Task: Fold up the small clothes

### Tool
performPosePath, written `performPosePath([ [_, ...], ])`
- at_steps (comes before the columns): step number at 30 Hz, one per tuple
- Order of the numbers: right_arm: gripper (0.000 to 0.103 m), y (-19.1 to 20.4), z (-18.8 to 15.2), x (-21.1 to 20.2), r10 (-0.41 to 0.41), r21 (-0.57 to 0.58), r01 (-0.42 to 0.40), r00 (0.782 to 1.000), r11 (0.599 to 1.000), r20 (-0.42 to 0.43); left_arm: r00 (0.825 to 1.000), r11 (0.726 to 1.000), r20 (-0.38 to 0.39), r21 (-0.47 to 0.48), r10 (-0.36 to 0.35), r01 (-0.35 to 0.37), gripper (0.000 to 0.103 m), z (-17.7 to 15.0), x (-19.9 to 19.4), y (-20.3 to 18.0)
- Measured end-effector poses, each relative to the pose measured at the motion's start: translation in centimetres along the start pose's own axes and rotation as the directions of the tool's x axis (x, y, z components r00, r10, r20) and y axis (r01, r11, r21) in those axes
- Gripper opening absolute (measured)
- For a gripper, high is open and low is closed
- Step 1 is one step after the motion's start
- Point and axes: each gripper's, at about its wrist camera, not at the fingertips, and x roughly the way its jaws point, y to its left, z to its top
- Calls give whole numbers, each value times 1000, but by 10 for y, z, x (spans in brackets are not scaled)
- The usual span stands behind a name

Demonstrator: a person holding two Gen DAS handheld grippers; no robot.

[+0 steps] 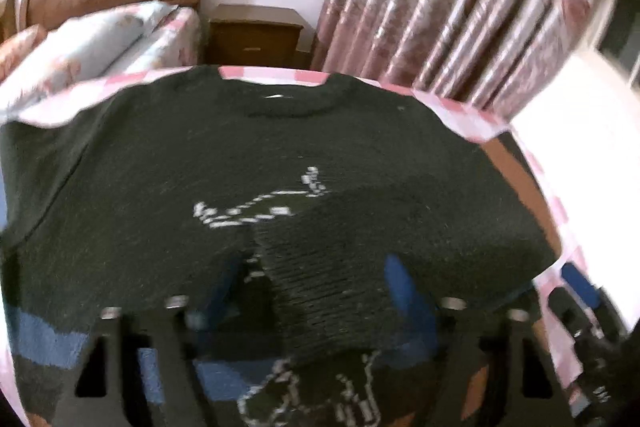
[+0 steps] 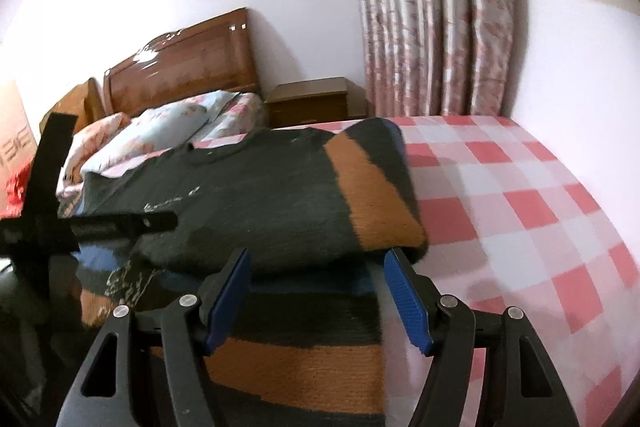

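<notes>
1. The sweater [image 1: 168,163], dark with a white pattern, lies spread on the checked bed [image 1: 472,115].
2. The left tool [image 1: 316,291] stands wide over the sweater's ribbed fold.
3. Beyond the sweater: pillow [image 1: 80,47], nightstand [image 1: 256,35], curtain [image 1: 460,7].

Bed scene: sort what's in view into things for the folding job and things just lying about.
For the job:
sweater
left gripper, open, cuff between its jaws
right gripper, open
checked sheet

Lying about:
pillows
headboard
nightstand
curtain
</notes>
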Motion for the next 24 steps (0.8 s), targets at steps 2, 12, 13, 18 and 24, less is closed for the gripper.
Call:
performPosePath([
  [2, 103, -2, 1, 1, -7, 11, 7, 1000, 1000, -4, 1000, 1000, -2, 14, 4, -4, 12, -1, -1, -3],
  [12, 103, 4, 2, 22, 1, -21, -3, 997, 1000, -82, 977, 981, 170, -126, -127, 149, 5, 10, -86, 53],
  [13, 103, 3, 2, 22, 15, -22, -16, 997, 1000, -79, 976, 980, 171, -127, -132, 155, 5, 12, -92, 58],
  [18, 103, 5, 3, 28, 1, -37, -5, 995, 999, -96, 971, 970, 186, -165, -148, 179, 5, 7, -99, 72],
  [24, 103, 6, 4, 40, -50, -56, 43, 989, 998, -140, 963, 957, 196, -186, -186, 223, 5, 5, -98, 76],
])
